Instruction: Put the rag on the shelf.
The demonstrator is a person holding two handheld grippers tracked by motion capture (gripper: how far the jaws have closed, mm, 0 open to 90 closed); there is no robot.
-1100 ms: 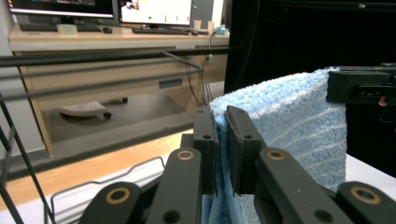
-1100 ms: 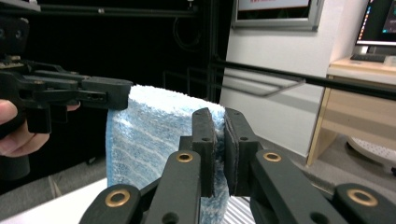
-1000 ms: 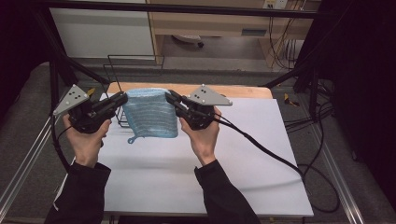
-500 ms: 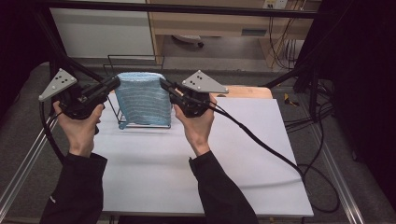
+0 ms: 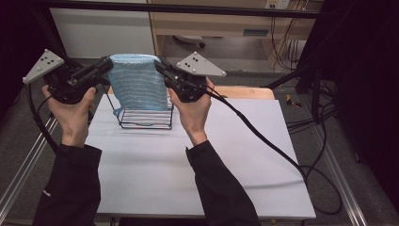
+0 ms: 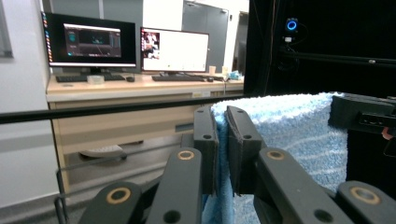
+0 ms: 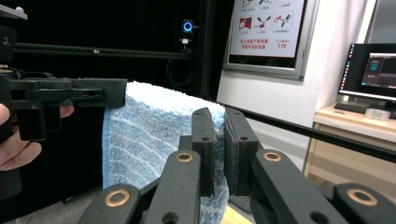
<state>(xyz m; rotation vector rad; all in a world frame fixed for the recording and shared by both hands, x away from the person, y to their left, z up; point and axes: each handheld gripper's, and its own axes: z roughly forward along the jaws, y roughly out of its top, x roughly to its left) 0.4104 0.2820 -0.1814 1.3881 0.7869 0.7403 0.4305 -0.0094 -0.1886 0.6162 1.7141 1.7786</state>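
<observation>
**Room and surroundings**

White table (image 5: 155, 155) on a dark metal frame (image 5: 28, 155); grey floor (image 5: 357, 188) with loose black cables (image 5: 324, 174) at right. Far side: wooden desk (image 6: 116, 93) carrying two lit monitors (image 6: 91, 41), keyboards, white wall (image 7: 275, 102) with framed poster (image 7: 268, 32). Black curtain (image 5: 367, 70) at right.

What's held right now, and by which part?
A blue towel, stretched between both: left gripper pinches one top corner, right gripper the other.
</observation>
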